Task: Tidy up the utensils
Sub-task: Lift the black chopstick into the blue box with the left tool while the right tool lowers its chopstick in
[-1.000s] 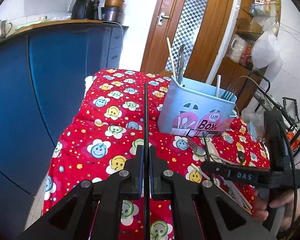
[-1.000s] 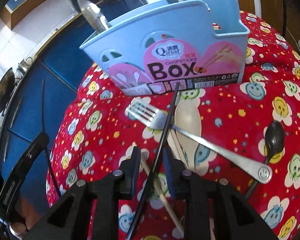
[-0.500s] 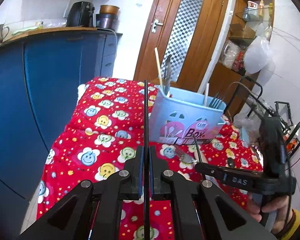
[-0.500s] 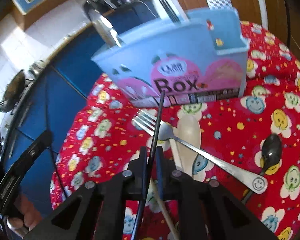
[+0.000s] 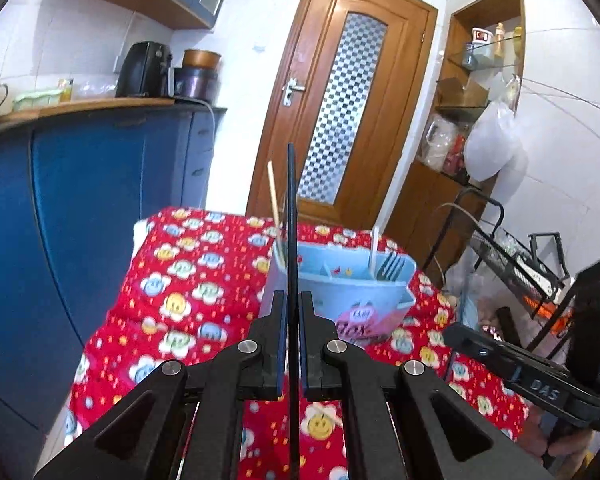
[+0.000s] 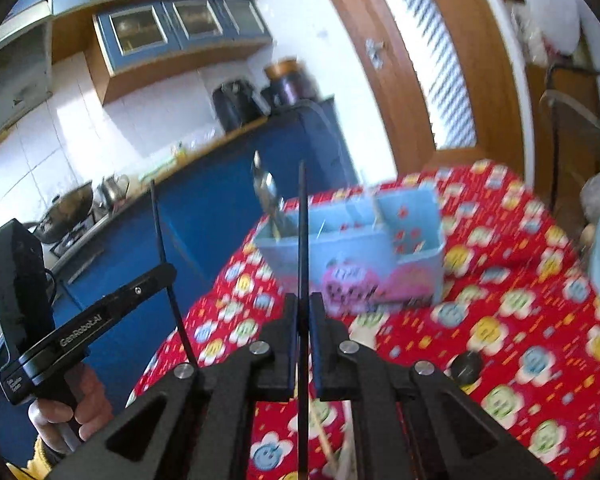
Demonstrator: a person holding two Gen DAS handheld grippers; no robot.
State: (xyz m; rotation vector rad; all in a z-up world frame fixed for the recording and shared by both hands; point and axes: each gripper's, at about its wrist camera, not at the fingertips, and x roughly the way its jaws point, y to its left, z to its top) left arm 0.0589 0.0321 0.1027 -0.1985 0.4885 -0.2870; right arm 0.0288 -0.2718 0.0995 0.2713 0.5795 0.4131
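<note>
Only the left view showed a fork (image 5: 388, 267) in the box (image 5: 340, 296); both the left gripper (image 5: 293, 344) and right gripper (image 6: 303, 344) clamped a black chopstick (image 5: 291, 216) each.

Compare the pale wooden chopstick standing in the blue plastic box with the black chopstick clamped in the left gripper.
The pale wooden chopstick is light-coloured; the black chopstick is dark. The pale one stands in the blue plastic box, already stowed; the black one is held outside it, pinched in the left gripper. Both are thin, straight sticks pointing up.
</note>
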